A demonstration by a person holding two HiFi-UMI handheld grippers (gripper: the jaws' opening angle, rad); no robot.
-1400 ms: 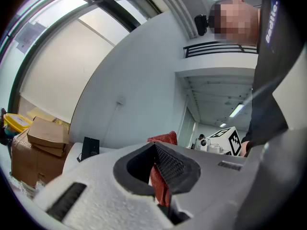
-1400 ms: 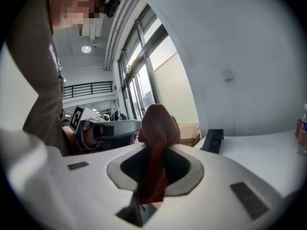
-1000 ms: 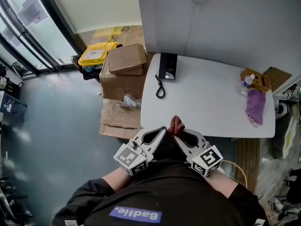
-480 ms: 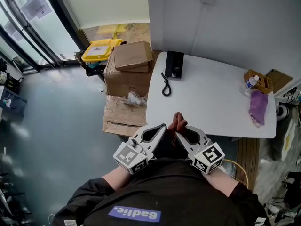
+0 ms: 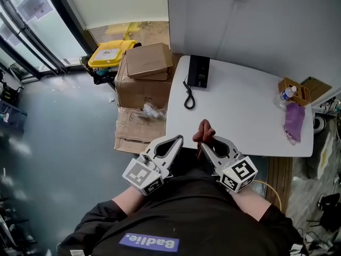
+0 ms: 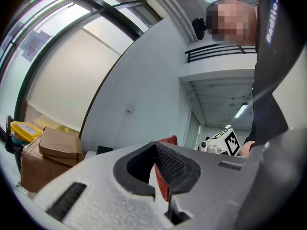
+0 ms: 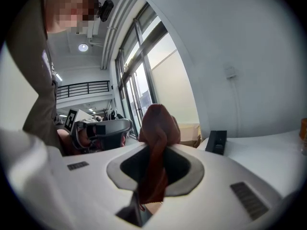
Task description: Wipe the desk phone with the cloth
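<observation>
White table (image 5: 240,113) has phone (image 5: 199,71) at far left corner. Right tool (image 5: 203,145) pinches red cloth (image 5: 204,129) at near edge. Left tool (image 5: 179,139) pressed together, empty.

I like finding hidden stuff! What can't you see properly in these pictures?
- The phone buttons: too small in the head view, and seen low from the side in the right gripper view.
- Most of the cloth: it is bunched between the fingers of the right gripper, so both views show only a tuft.
- The bottle label: too small in the head view.
- The purple thing: too small in the head view to name.
</observation>
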